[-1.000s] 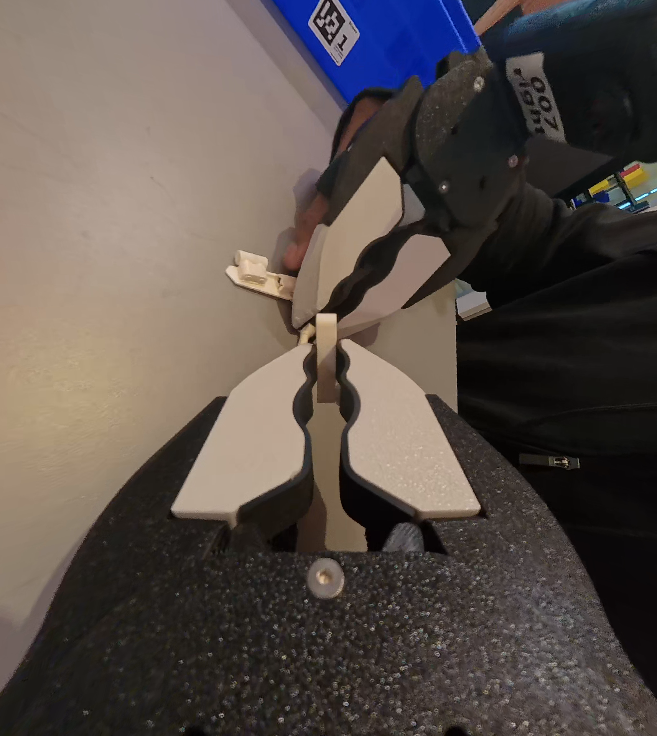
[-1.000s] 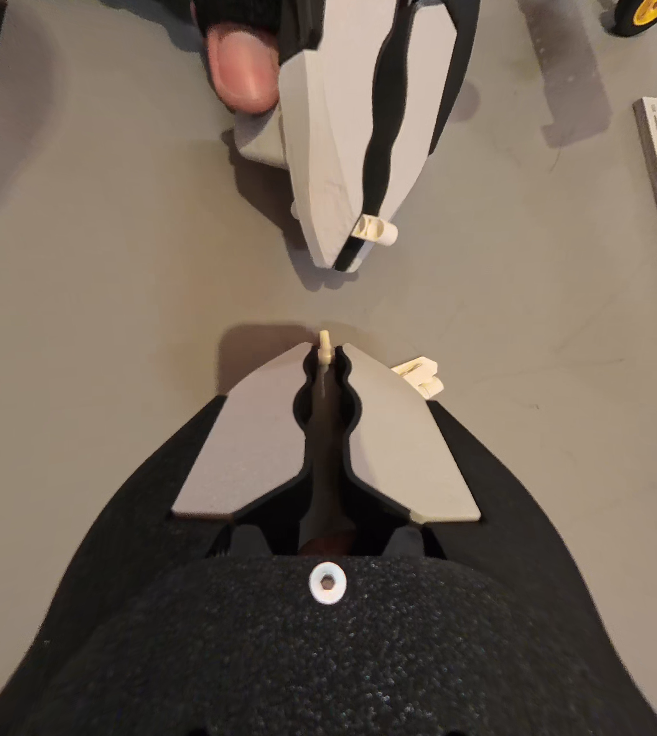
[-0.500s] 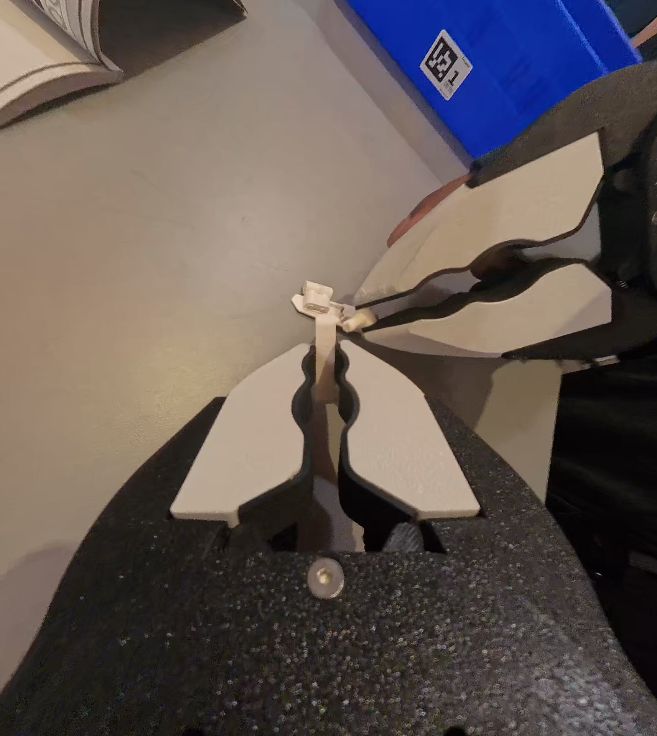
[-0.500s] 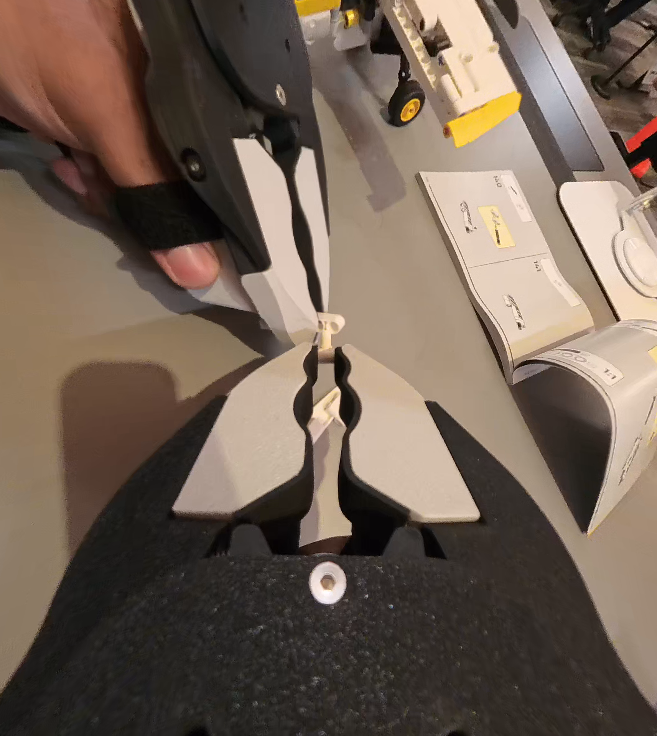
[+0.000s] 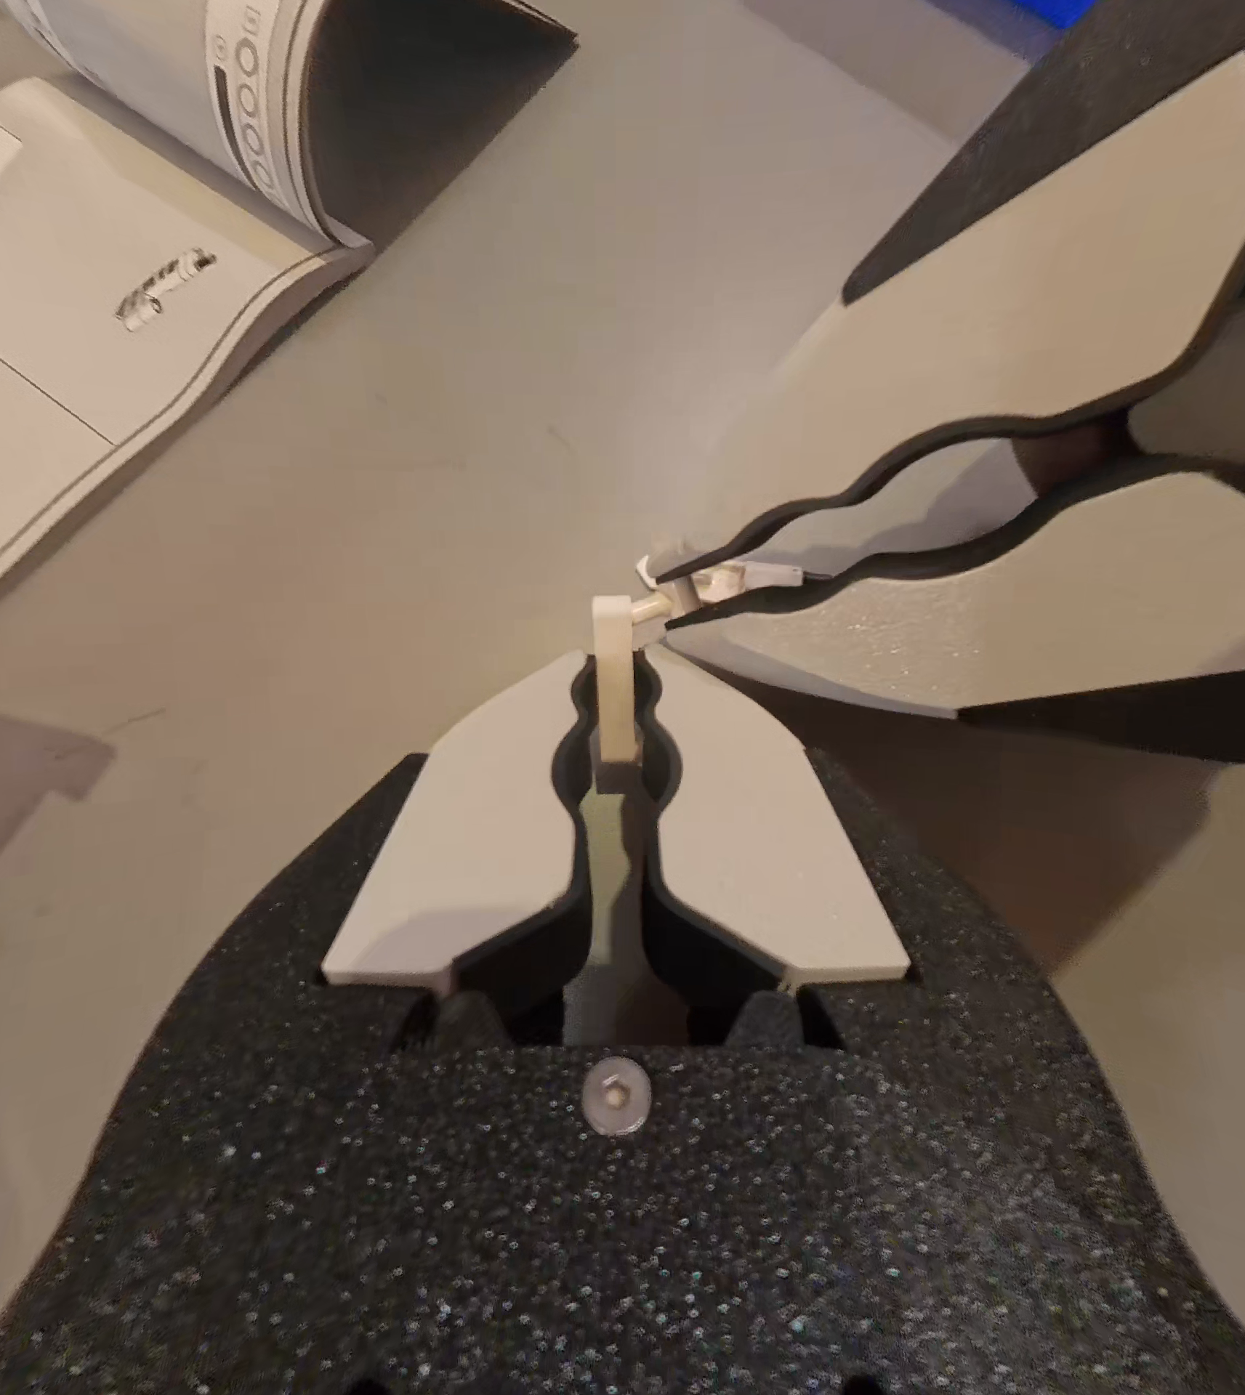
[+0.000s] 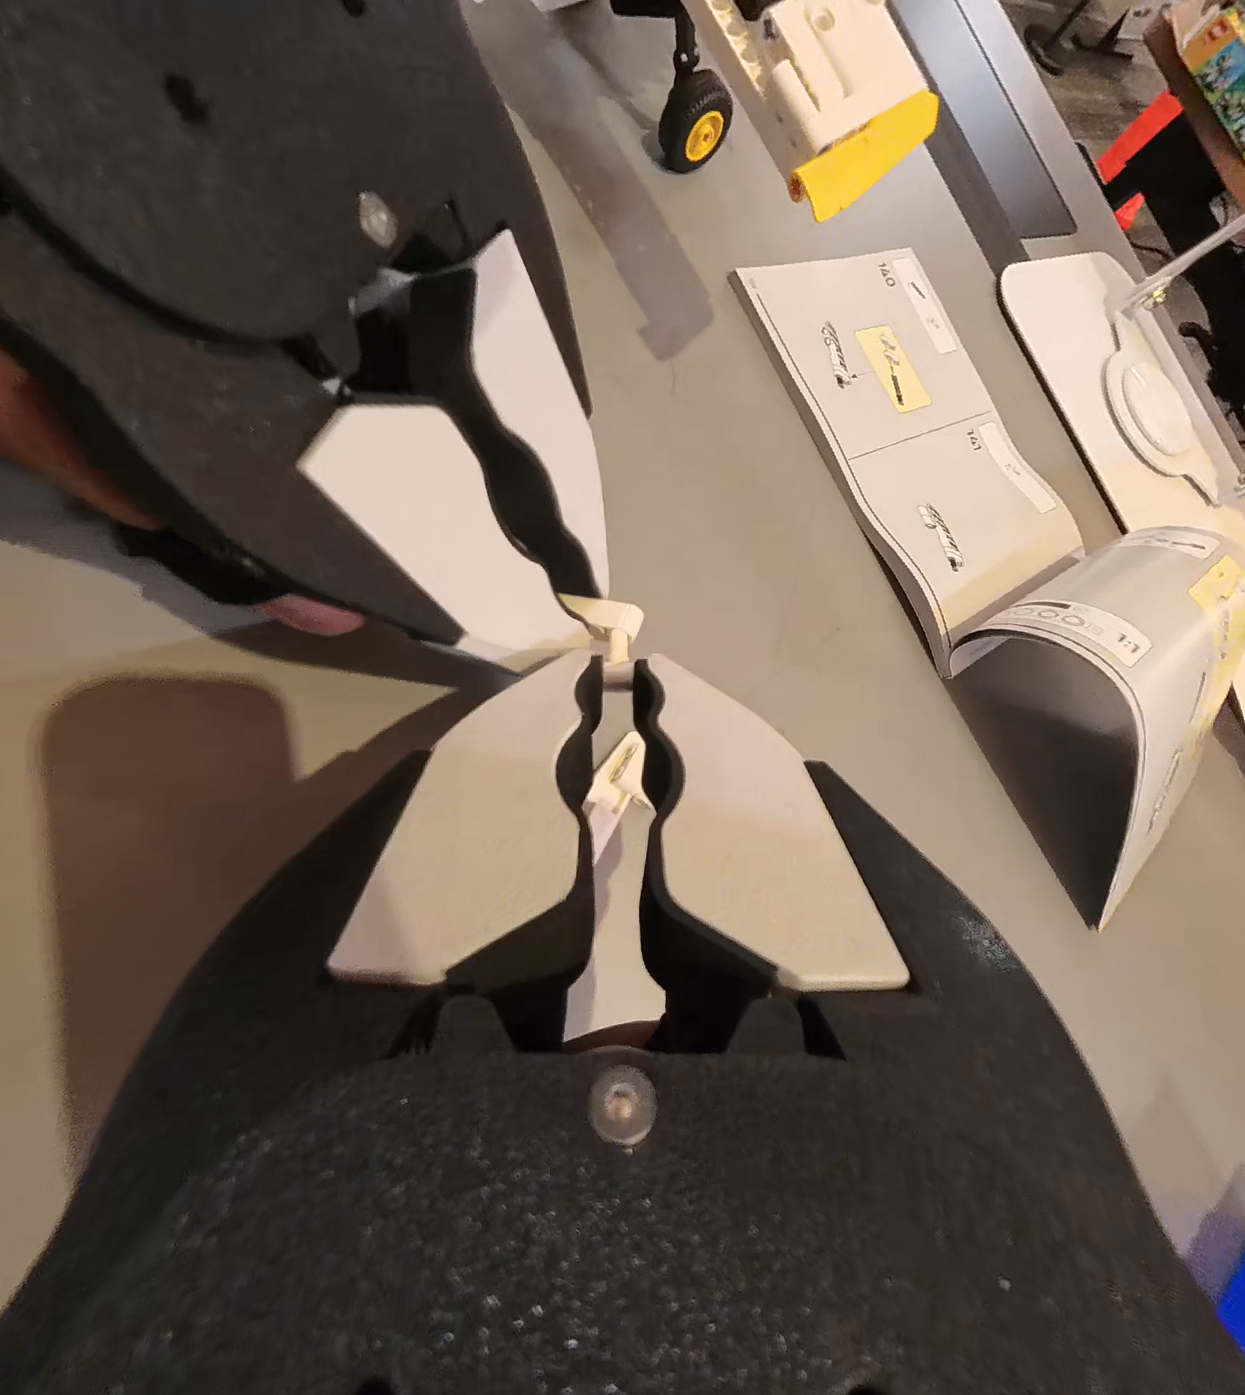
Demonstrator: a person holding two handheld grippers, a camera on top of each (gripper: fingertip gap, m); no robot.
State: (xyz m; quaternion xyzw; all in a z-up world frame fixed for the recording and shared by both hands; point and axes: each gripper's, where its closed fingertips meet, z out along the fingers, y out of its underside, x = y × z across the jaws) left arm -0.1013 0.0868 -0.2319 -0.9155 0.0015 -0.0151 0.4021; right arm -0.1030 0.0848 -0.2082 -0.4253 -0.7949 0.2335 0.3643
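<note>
Grey matte surface up front, open paper instruction booklet lying on it, left hand-held gripper clenched on a slim cream plastic beam, right hand-held gripper gripping a small white plastic connector piece, both parts meeting at a tiny cream pin just above the surface

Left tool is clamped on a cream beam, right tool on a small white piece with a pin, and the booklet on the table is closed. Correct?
Not quite: the booklet lies open, pages curling, as the right wrist view shows. The rest holds: left tool clamps the cream beam, right tool grips the small white piece with its pin.
</note>
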